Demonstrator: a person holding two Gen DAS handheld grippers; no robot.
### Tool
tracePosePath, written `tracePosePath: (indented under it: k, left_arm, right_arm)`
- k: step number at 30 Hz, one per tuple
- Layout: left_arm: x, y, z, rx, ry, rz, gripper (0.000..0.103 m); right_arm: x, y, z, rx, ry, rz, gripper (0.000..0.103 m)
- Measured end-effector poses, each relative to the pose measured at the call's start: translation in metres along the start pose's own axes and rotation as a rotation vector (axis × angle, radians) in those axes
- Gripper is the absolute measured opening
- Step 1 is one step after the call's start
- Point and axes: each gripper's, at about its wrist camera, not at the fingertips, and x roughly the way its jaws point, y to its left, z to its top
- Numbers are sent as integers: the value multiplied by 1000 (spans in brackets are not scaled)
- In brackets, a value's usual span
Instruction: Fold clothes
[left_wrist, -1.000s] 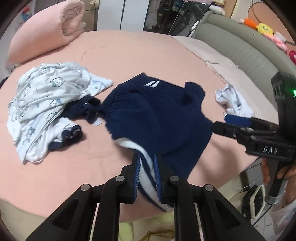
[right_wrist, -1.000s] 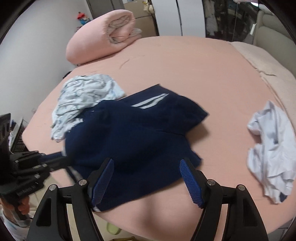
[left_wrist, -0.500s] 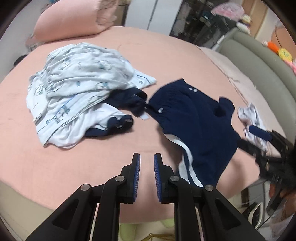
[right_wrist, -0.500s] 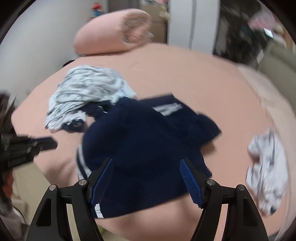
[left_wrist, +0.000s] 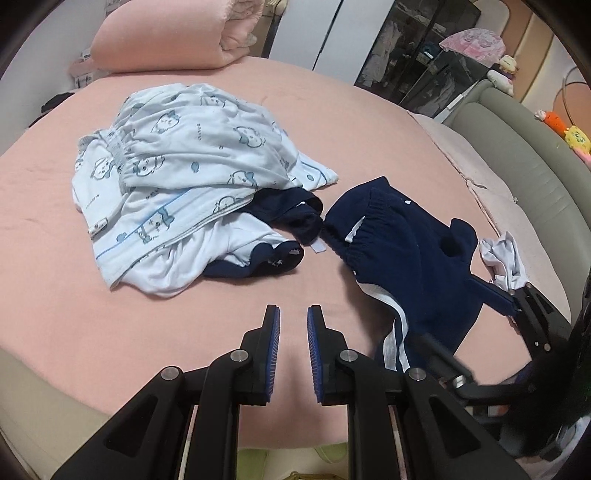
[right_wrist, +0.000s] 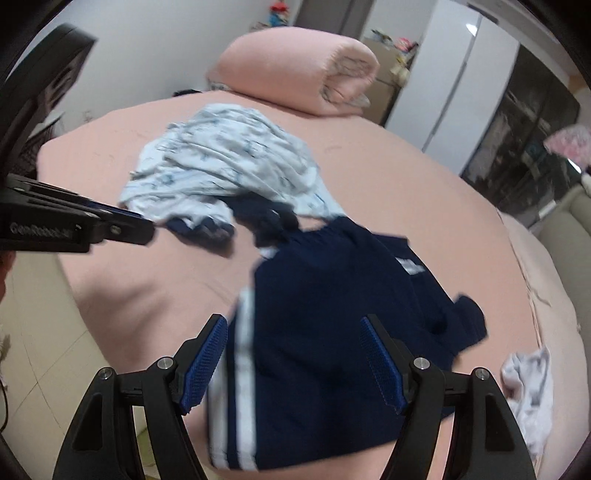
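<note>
Navy shorts with white side stripes (left_wrist: 413, 258) lie spread on the pink bed, at the near edge; they also show in the right wrist view (right_wrist: 332, 332). My left gripper (left_wrist: 293, 325) hovers over bare sheet left of the shorts, its jaws slightly apart and empty. My right gripper (right_wrist: 295, 354) is wide open above the shorts' near part, holding nothing. A pile of pale blue printed clothes (left_wrist: 192, 177) with a navy garment (left_wrist: 291, 218) under it lies left of the shorts.
A rolled pink quilt (left_wrist: 173, 37) lies at the bed's far side. A crumpled white garment (left_wrist: 504, 262) lies right of the shorts. A grey-green padded headboard (left_wrist: 517, 147) runs along the right. The bed edge (left_wrist: 37, 424) drops off just below my grippers.
My left gripper let go of the shorts' striped hem and swung left over bare sheet. The shorts now lie flat. My right gripper stayed open and shifted left over them.
</note>
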Motion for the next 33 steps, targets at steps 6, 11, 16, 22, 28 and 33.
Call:
tracePosePath:
  k: [6,11,16,22,28,33]
  left_arm:
    - [6,12,8,-28,5,3,13]
    - [7,19,11,-67,9,-33,15]
    - [11,18,11,-89,-2,-63,97]
    - [19,9,11,-52,21,-47,97]
    - [35,-13,9,94,51,29,97]
    - [46,-33,10,183,45,42,97]
  right_arm:
    - [41,30,6,-129,18,-104,74]
    - [60,25,3,-183,80,-255,74]
    - [60,1,-6,-152,101,-334,74]
    - [45,-42,-11,-58,93,-422,73]
    - [36,-106,-24,43,117,-530,73]
    - [36,-137,-39,93,157,-522,74]
